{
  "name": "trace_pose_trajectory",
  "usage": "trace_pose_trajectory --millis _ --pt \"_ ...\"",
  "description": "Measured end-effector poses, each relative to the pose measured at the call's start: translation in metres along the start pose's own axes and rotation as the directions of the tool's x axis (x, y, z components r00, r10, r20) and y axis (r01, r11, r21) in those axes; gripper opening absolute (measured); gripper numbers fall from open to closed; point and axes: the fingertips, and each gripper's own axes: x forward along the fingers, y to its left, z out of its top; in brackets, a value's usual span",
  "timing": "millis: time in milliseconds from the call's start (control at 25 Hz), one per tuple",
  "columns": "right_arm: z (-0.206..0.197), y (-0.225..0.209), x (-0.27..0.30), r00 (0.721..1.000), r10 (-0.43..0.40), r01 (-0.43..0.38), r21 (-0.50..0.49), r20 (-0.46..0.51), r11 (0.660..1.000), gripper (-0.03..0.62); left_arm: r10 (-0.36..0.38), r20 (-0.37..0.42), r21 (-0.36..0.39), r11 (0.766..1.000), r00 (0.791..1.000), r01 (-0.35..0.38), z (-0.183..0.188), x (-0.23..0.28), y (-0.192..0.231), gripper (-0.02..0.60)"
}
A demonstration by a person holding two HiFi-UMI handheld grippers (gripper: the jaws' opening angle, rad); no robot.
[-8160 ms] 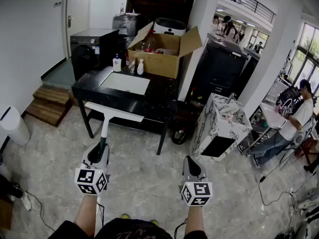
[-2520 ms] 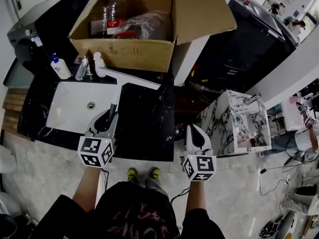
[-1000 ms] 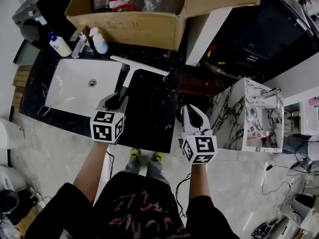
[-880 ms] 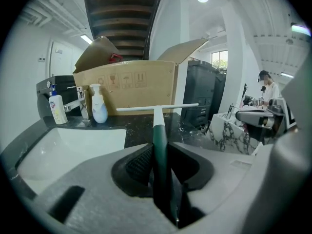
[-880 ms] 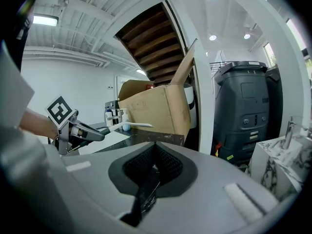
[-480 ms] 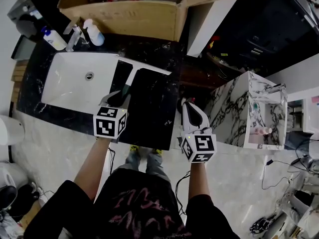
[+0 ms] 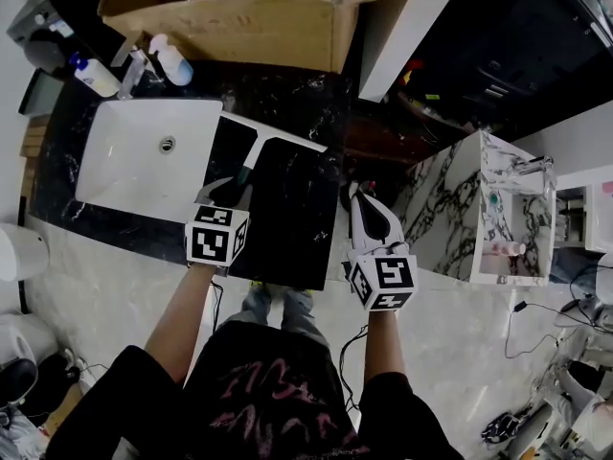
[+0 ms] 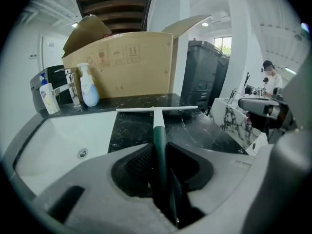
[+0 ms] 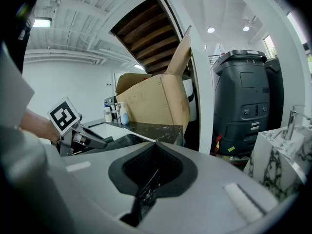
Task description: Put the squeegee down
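The squeegee has a white blade and a dark green handle. My left gripper is shut on that handle, and the blade points away from me, low over the black countertop just right of the white sink. Whether the blade touches the counter I cannot tell. My right gripper hangs off the counter's right edge, shut with nothing in it. In the right gripper view the left gripper shows at the left.
An open cardboard box stands at the back of the counter. Two bottles and a faucet are behind the sink. A marble-patterned cabinet stands to the right. A grey floor lies below.
The left gripper has sunk toward the countertop with the squeegee still held, its blade now lower and nearer the counter. The right gripper has dropped a little too.
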Motion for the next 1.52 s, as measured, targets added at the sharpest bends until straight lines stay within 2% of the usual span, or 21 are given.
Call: trace_pose_trajectory --millis 640,1200,1320,1520 --pt "0.001 0.000 0.004 1.000 0.005 -0.005 -0.001 0.000 1.000 0.011 -0.034 -0.038 -0.011 0.999 0.999 0.034 -0.011 0.010 -0.004 0.104" --pt "0.000 0.000 0.000 1.000 0.002 -0.002 0.006 -0.007 1.000 0.011 -0.041 -0.054 0.009 0.999 0.998 0.041 -0.013 0.013 -0.005 0.110" --pt "0.000 0.002 -0.001 1.000 0.004 -0.004 -0.002 -0.012 1.000 0.011 -0.056 -0.042 -0.003 0.998 0.998 0.056 -0.011 0.012 -0.006 0.168" --pt "0.001 0.005 -0.006 1.000 0.004 -0.004 0.002 -0.014 1.000 0.011 -0.076 0.006 -0.005 0.997 0.997 0.076 -0.003 0.003 -0.010 0.181"
